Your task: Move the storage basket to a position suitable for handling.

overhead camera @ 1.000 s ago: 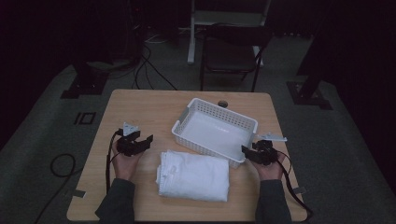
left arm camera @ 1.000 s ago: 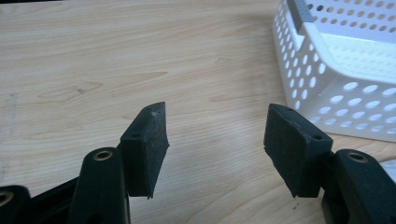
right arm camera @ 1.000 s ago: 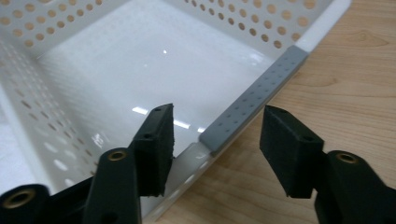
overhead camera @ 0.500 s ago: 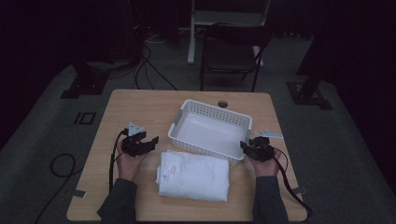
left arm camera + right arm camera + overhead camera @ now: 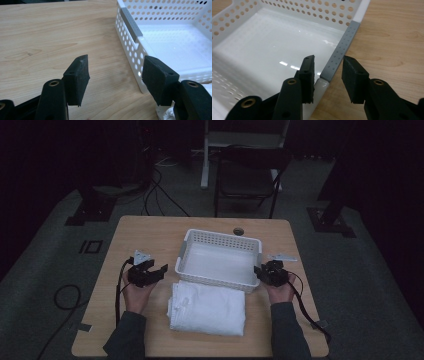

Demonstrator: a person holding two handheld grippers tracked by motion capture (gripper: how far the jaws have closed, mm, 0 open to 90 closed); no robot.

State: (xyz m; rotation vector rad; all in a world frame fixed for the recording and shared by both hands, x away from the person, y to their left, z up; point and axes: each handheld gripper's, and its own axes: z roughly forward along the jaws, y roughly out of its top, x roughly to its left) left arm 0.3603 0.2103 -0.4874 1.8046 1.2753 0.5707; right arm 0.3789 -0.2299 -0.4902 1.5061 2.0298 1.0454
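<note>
Basket (image 5: 274,42): white plastic, glossy floor, perforated walls; grey dimpled matt grip strip (image 5: 339,51). Tabletop (image 5: 50,37): pale wood grain, smooth, matt. Towel (image 5: 207,309): white soft cloth. Claw pads (image 5: 77,78): black, matt, slightly rough.

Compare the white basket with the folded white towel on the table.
The basket is rigid, perforated plastic with raised walls and grey rim grips; the folded towel is soft cloth lying flat. The basket stands empty, farther from the person and skewed to the table edge; the towel lies nearer, between the forearms. Both are white and rectangular.
</note>
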